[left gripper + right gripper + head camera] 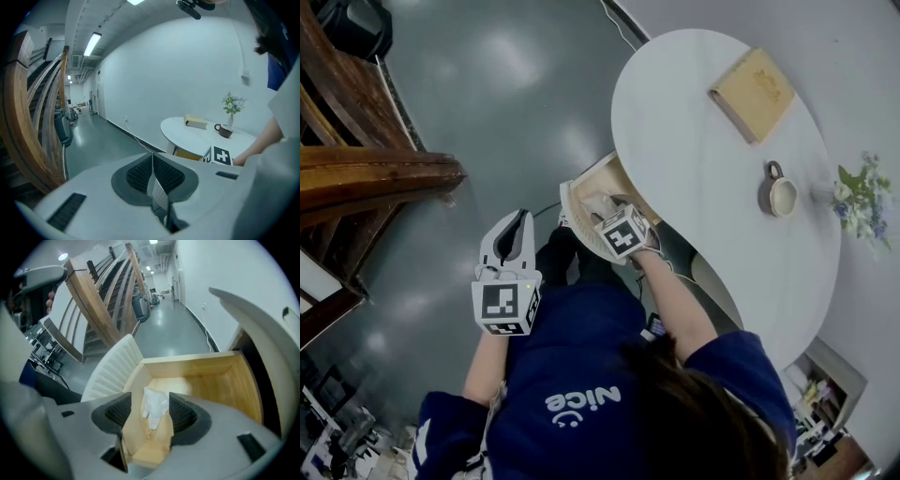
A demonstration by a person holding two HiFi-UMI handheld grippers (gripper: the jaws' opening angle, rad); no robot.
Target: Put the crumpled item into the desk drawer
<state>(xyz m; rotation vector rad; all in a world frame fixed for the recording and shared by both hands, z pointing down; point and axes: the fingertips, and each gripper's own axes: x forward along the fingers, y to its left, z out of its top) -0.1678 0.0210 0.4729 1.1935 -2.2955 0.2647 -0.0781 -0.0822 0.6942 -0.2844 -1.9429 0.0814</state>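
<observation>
The wooden drawer point(225, 380) stands pulled out from under the white round table point(703, 141). A crumpled white item point(154, 408) lies on the drawer's floor near its left wall. My right gripper point(151, 417) hangs above it, pointing steeply down, jaws open, and neither pad touches the item. In the head view the right gripper point(598, 214) is over the open drawer point(598, 178), its marker cube on top. My left gripper point(514, 236) is held to the left of the drawer over the floor. The left gripper point(152, 176) is shut with nothing in it.
On the table lie a tan book point(752, 92), a mug point(780, 192) and a small vase of flowers point(858, 192). The drawer's white ribbed front point(112, 366) faces me. A wooden staircase point(366, 178) rises at the left across the grey floor.
</observation>
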